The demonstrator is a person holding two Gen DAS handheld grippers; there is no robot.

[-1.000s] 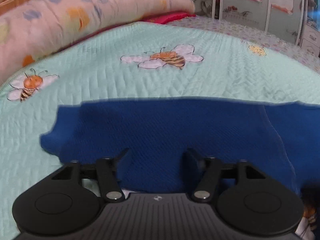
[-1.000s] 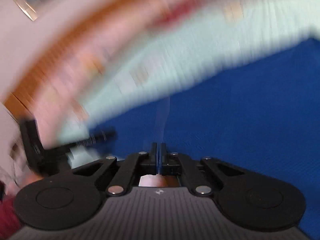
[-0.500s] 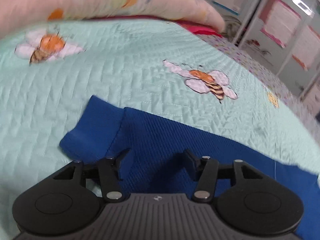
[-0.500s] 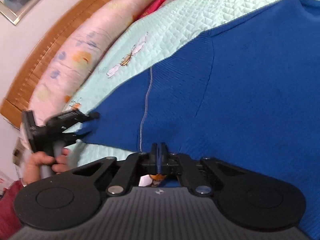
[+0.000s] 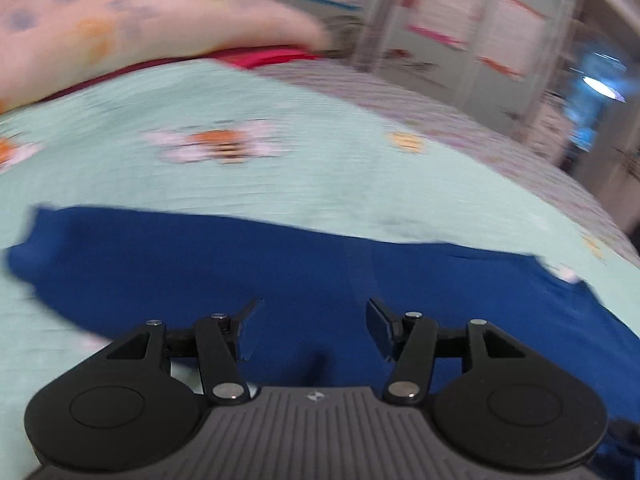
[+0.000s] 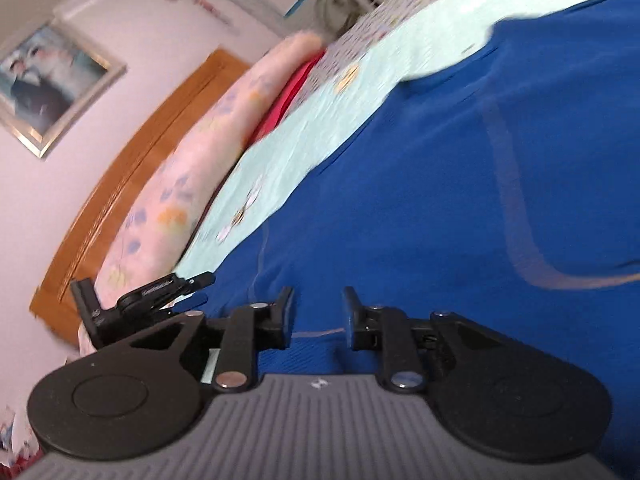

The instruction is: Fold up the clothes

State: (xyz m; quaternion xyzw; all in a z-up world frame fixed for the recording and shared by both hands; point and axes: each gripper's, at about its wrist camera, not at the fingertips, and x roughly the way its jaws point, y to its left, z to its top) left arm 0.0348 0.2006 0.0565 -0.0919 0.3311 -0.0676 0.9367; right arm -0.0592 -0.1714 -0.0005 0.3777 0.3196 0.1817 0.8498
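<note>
Right hand-held gripper (image 6: 316, 312) just unclenched, jaws opening, blue garment (image 6: 460, 200) dropped flat on bed (image 5: 280, 184); left hand-held gripper (image 5: 312, 328) opening, empty; fold placed.

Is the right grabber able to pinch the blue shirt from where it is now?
Probably yes. The right gripper sits just over the blue shirt, its jaws opening, nothing pinched between them and nothing in the way. The left gripper is off to the side, at the shirt's edge.
</note>
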